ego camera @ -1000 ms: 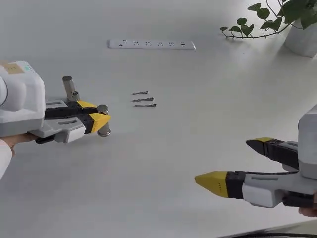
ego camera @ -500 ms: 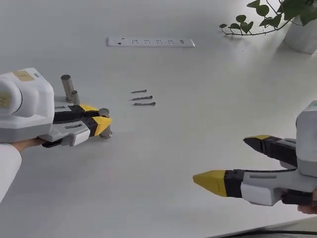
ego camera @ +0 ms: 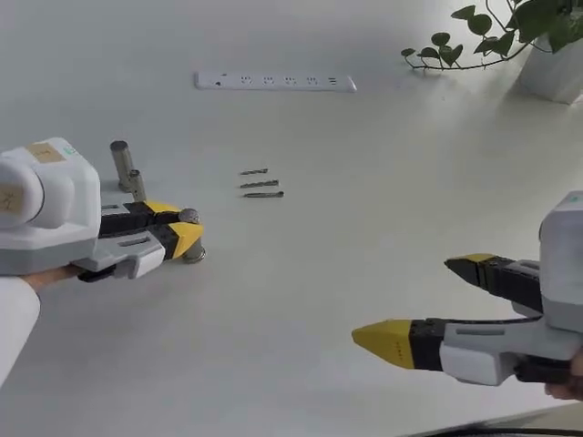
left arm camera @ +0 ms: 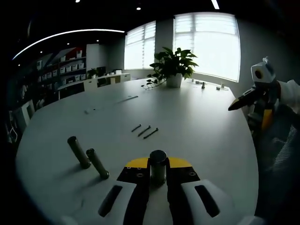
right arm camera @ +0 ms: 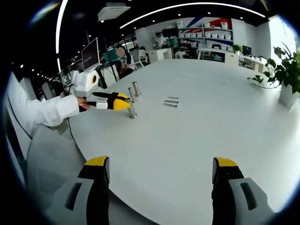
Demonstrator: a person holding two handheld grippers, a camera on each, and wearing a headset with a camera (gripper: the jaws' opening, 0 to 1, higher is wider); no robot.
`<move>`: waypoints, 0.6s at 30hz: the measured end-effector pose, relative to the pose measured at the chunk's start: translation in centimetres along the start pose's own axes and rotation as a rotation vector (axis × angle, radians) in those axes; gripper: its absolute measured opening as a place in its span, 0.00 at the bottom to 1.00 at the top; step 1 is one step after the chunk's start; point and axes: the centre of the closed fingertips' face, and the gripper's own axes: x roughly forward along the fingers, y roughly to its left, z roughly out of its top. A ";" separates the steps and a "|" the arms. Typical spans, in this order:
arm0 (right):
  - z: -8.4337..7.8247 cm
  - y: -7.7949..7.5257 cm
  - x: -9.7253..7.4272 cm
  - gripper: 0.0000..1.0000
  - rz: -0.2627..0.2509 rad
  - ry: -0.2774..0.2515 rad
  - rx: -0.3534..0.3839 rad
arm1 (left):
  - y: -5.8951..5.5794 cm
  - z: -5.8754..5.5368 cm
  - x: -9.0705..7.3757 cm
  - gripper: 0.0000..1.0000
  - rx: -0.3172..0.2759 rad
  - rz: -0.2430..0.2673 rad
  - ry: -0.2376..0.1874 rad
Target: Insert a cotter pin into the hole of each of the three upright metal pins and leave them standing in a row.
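Three metal pins stand at the left of the white table. Two of them (ego camera: 120,164) (ego camera: 137,185) stand free behind my left gripper (ego camera: 185,233). That gripper is shut on the third pin (ego camera: 190,218), which is upright between the yellow-tipped jaws (left arm camera: 158,167). Three small cotter pins (ego camera: 260,183) lie side by side to the right of the pins, also in the left gripper view (left arm camera: 144,131). My right gripper (ego camera: 408,300) hovers at the near right, jaws wide open and holding nothing (right arm camera: 161,164).
A white power strip (ego camera: 275,82) lies at the far side of the table. A potted plant (ego camera: 537,36) stands at the far right corner. The table's near edge runs just below the right gripper.
My left gripper has dropped a little and come slightly nearer with the pin between its jaws. The right gripper has barely moved.
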 end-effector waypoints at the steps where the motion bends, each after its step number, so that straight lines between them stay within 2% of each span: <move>1: 0.0 0.0 0.0 0.89 0.001 0.001 0.000 | 0.0 0.0 0.0 0.11 0.000 0.004 0.000; 6: 0.6 0.3 0.1 0.89 0.009 -0.016 -0.014 | -0.2 0.0 0.0 0.11 -0.015 -0.005 -0.014; 8: 0.8 0.4 0.1 0.89 0.012 -0.023 -0.017 | -0.3 0.8 -0.1 0.11 0.022 -0.017 -0.062; 9: 0.9 0.4 0.1 0.89 0.013 -0.024 -0.017 | -0.3 1.2 -0.3 0.13 -0.016 -0.016 -0.076; 11: 1.1 0.5 0.0 0.89 0.018 -0.036 -0.025 | -0.2 1.9 -0.6 0.21 -0.025 -0.031 -0.096; 15: 1.5 0.6 -0.1 0.89 0.017 -0.051 -0.030 | -0.3 2.4 -1.2 0.37 -0.028 -0.048 -0.105; 16: 1.5 0.6 -0.2 0.89 0.016 -0.053 -0.031 | -0.4 2.6 -1.4 0.40 -0.044 -0.064 -0.112; 18: 1.5 0.7 -0.2 0.89 0.016 -0.055 -0.032 | -0.8 2.7 -1.9 0.49 -0.040 -0.095 -0.116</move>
